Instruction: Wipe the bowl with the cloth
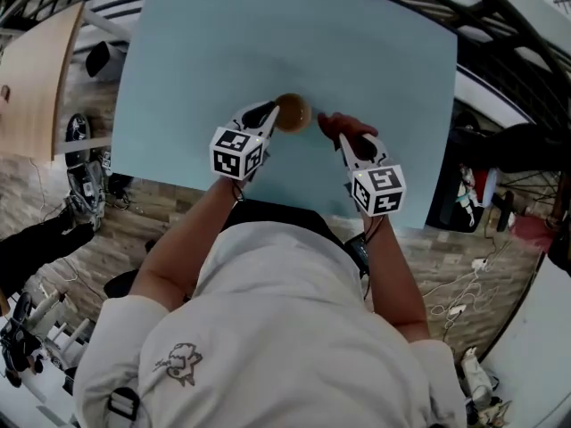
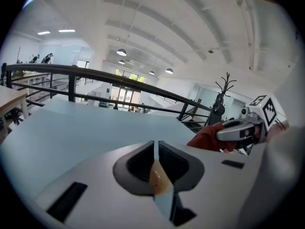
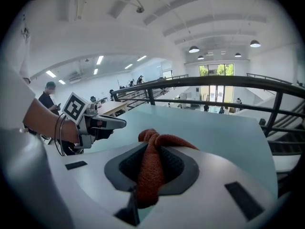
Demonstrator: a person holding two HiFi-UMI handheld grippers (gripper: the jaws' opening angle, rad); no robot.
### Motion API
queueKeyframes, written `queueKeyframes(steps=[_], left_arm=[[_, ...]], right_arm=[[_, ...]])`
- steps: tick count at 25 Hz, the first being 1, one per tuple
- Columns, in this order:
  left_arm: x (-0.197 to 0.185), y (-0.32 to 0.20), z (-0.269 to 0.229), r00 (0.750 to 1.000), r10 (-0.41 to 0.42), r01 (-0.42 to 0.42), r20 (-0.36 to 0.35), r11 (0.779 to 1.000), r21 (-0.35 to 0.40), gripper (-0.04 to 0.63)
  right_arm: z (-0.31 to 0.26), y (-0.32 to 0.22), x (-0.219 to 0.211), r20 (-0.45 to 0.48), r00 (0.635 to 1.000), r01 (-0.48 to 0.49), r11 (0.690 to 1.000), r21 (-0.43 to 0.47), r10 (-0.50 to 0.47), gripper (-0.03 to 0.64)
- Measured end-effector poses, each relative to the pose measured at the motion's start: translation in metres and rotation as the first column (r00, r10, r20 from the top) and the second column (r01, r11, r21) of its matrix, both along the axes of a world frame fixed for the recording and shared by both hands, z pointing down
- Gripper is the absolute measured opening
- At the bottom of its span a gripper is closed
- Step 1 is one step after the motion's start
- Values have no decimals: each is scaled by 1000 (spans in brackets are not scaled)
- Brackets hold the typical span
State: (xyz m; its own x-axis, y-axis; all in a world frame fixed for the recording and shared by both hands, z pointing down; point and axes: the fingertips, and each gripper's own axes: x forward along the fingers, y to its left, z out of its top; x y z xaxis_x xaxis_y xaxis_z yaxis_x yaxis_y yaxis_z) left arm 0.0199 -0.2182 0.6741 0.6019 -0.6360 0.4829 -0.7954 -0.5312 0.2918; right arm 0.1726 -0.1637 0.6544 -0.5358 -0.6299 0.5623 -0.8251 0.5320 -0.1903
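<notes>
1. Head view: left tool [image 1: 270, 117] pinches the small brown bowl [image 1: 293, 112] by its rim, over the table [image 1: 268, 34].
2. Right tool [image 1: 346, 139] is clamped on the rust cloth [image 1: 335, 125], just right of the bowl.
3. Bowl looks light, stiff, probably slippery, so the rim suits; cloth is soft and bunches.

open office mezzanine: railing [image 3: 214, 79], desks [image 3: 112, 107]

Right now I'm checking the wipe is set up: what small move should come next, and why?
Probably bring the right tongs leftward until the rust-red terry cloth meets the small round tan bowl. The left tongs grip that bowl by its rim, the cloth is clamped, and a small gap separates them.
</notes>
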Motion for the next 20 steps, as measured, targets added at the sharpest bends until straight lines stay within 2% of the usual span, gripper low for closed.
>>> queueKeyframes(steps=[5,12,20], left_arm=[[7,24,-52,1000,-11,12,-11,996,86,15],[11,75,-108,1000,-14,18,-23,982,187,14],[13,117,-147,1000,8,-4,-16,970,245,13]], right_arm=[[-36,22,3,19,1000,23,997,76,-25,64],[-83,57,-2,37,996,71,982,174,-79,64],[-112,85,-7,49,990,115,963,244,-131,63]])
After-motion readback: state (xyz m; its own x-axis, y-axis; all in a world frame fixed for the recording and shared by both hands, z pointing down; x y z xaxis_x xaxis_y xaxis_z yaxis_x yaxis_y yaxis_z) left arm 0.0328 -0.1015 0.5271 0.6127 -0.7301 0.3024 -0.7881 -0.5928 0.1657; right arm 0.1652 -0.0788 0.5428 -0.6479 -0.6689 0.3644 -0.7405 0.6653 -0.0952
